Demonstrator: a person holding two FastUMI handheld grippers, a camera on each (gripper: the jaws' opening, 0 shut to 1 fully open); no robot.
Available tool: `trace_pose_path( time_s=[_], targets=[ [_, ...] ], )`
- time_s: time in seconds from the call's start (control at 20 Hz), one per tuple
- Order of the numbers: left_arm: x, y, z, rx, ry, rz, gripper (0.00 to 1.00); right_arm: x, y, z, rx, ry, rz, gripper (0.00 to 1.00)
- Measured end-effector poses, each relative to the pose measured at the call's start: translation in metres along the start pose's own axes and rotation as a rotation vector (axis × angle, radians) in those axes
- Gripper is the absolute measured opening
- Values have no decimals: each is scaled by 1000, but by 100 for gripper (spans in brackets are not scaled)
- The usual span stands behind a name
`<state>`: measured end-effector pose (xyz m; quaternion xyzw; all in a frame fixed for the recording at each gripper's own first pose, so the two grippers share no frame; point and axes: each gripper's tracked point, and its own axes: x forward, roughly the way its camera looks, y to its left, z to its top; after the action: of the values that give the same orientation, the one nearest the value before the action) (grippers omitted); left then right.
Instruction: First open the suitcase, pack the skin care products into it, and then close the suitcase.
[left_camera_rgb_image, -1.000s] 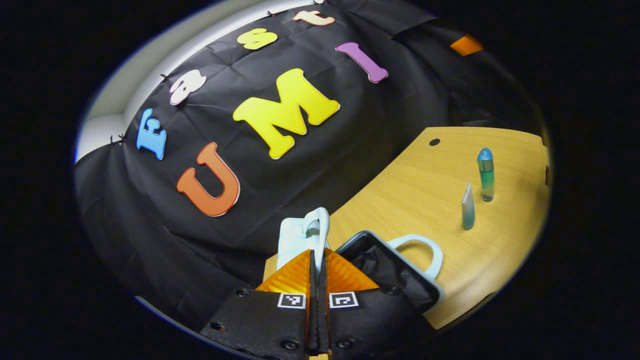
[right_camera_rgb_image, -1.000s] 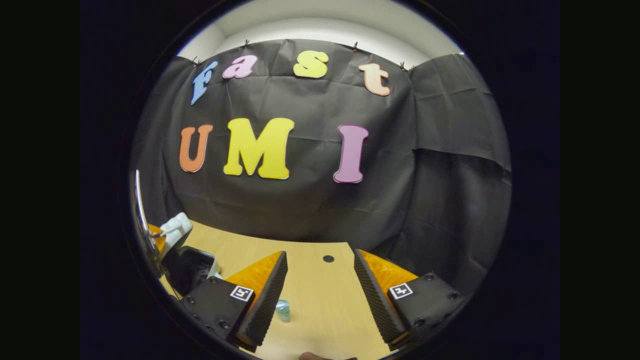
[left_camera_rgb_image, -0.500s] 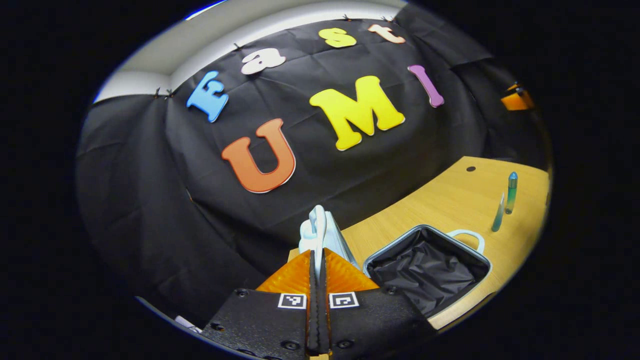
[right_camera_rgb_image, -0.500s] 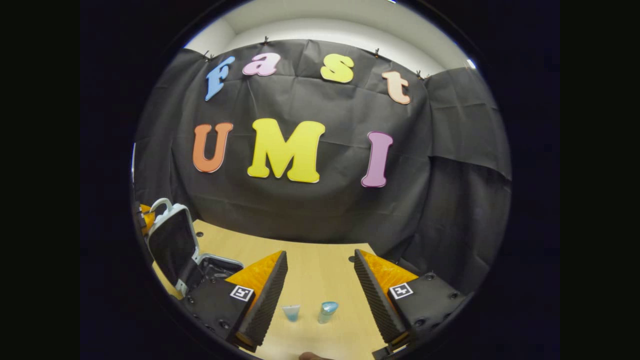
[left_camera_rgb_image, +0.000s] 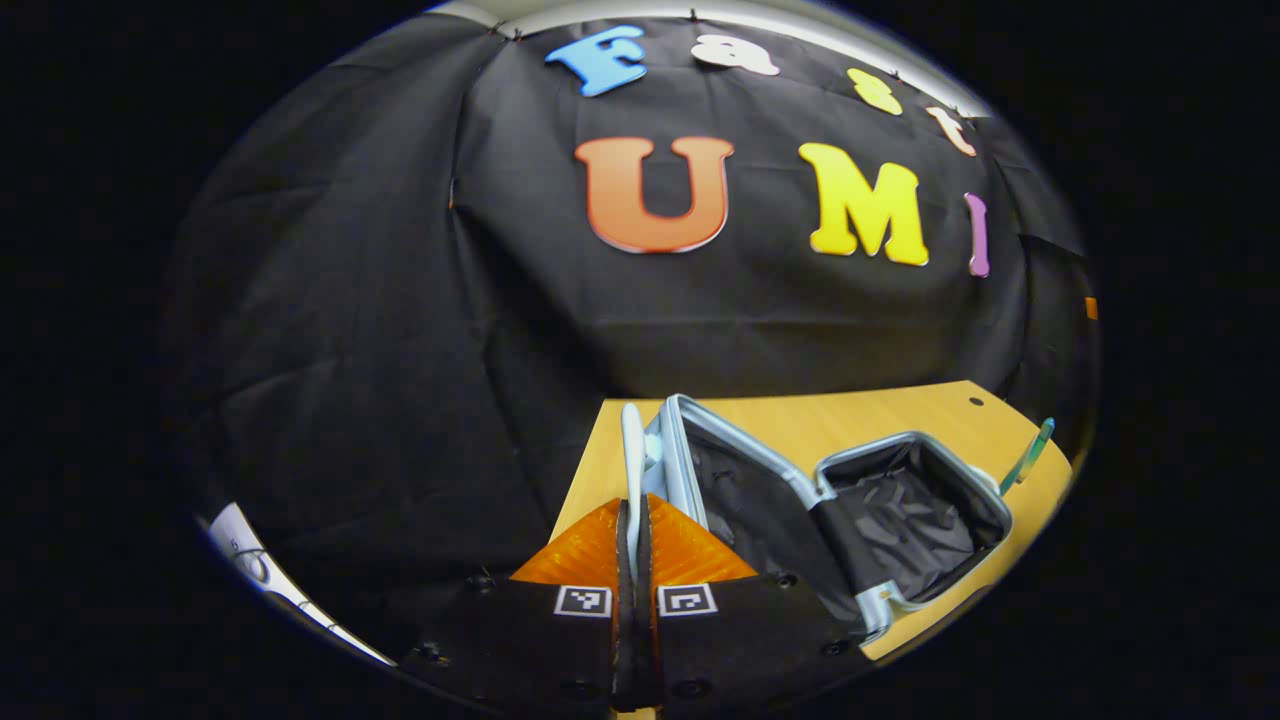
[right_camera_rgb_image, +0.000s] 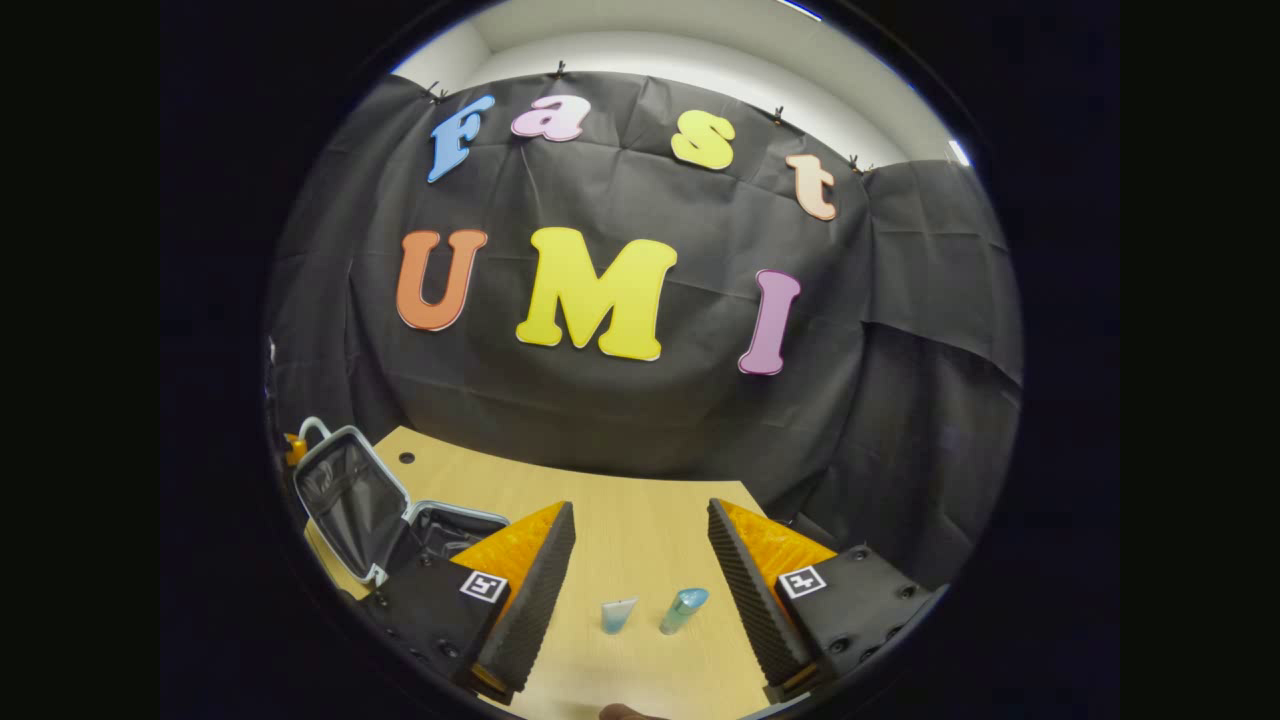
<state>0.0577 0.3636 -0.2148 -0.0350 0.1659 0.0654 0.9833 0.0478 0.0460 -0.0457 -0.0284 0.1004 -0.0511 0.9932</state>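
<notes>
Open suitcase (left_camera_rgb_image: 880, 520) on the tabletop (right_camera_rgb_image: 640, 530), black lining bare.
Left gripper (left_camera_rgb_image: 633, 500) clamps the lid handle (left_camera_rgb_image: 631, 450) at 12 o'clock; right gripper (right_camera_rgb_image: 640, 570) gapes over the upright tube (right_camera_rgb_image: 617, 614) and bottle (right_camera_rgb_image: 684, 609).

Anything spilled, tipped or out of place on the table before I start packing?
Nothing stands out. The suitcase is open, its lid held up by the left gripper shut on the lid handle. The small tube and the bottle both stand upright on the table, in front of the open right gripper. No spill shows.
</notes>
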Motion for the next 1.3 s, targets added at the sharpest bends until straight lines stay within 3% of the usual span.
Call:
trace_pose_path(
  time_s=[0.3,0.5,0.7,0.75,0.85,0.9,1.0,1.1,1.3],
  targets=[
    [31,18,-88,-179,159,6,3,-2,15,-13,-16,56,0,79],
    [38,20,-95,-226,182,23,9,-4,20,-17,-35,53,20,79],
    [30,34,-97,-225,219,90,33,-3,13,-19,-28,49,46,80],
    [27,36,-93,-217,222,112,34,-2,8,-19,-25,46,49,80],
    [11,28,-70,-212,178,123,69,1,-5,-21,-13,45,52,80],
    [4,16,-56,-198,149,119,74,3,-12,-23,-4,48,53,80],
    [-13,-3,-25,-109,86,145,98,7,-28,-27,4,42,59,80],
    [-27,-46,13,-52,5,125,99,12,-46,-34,1,47,64,80],
    [-61,-175,64,-12,-126,31,98,18,-80,-52,2,63,96,79]
  ],
)
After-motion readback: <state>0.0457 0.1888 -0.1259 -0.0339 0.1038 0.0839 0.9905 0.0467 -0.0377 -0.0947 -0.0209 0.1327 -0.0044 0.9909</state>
